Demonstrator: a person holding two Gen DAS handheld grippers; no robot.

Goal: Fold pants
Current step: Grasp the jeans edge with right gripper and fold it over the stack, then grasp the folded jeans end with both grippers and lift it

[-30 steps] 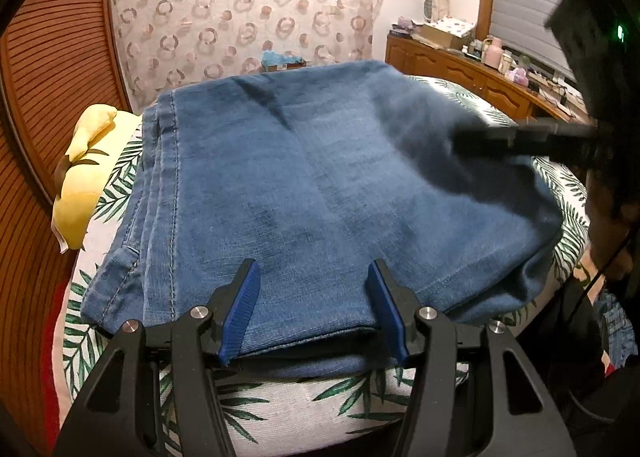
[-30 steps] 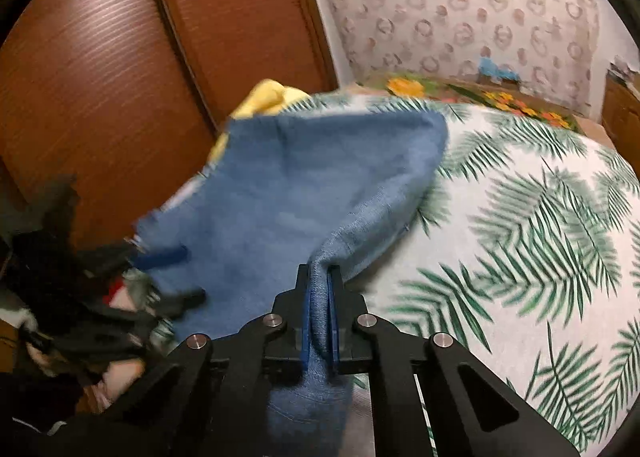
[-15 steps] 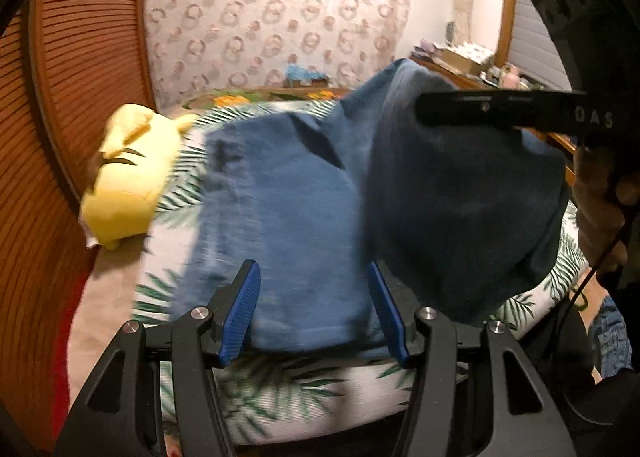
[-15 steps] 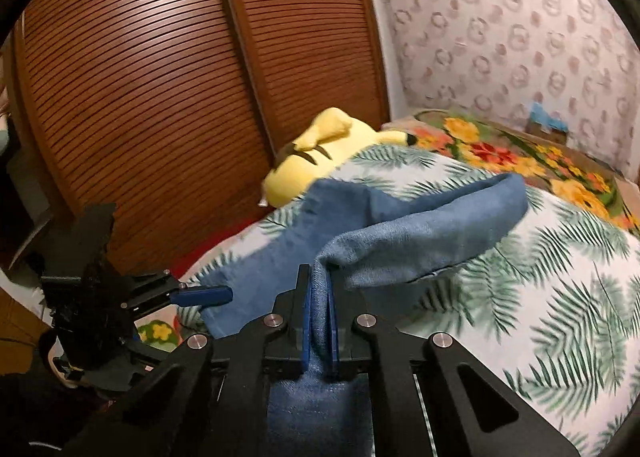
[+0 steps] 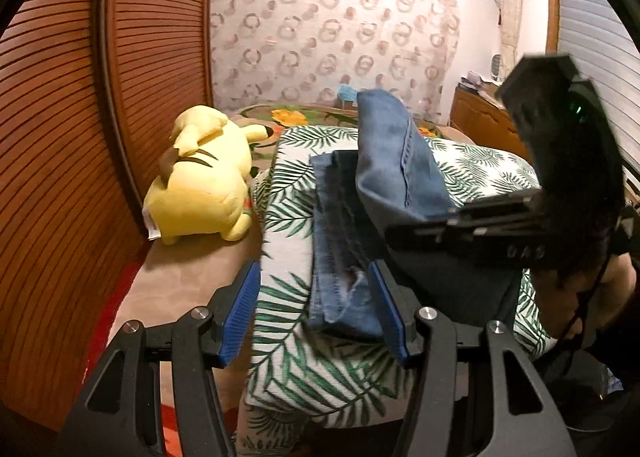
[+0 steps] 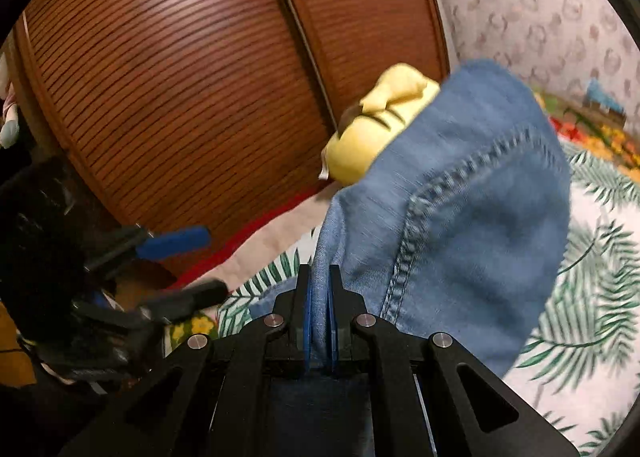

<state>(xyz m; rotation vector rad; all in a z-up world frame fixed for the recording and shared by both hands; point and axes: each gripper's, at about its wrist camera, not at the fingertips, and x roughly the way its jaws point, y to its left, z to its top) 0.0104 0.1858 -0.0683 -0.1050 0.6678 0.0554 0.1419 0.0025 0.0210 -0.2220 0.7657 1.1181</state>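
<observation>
Blue jeans [image 5: 396, 173] lie on a bed with a leaf-print cover [image 5: 288, 185]. One part is raised in a hanging fold above the flat layers. My right gripper [image 6: 320, 321] is shut on the denim [image 6: 460, 197], with the cloth pinched between its blue pads and draping ahead of it. In the left wrist view the same gripper [image 5: 472, 225] reaches in from the right, over the jeans. My left gripper [image 5: 314, 313] is open near the bed's front edge. The jeans' hem lies just beyond its right pad, and nothing is gripped. In the right wrist view it [image 6: 188, 269] shows blurred at the left.
A yellow plush toy [image 5: 204, 185] sits on the bed to the left of the jeans, against slatted wooden wardrobe doors [image 5: 60, 137]. A wooden dresser [image 5: 480, 125] with clutter stands at the back right. A person's hand [image 5: 580, 289] holds the right gripper.
The right gripper has carried the pinched denim up and across to the left, raising a fold over the flat jeans. The left gripper, still open, has drawn away leftward off the cloth.
</observation>
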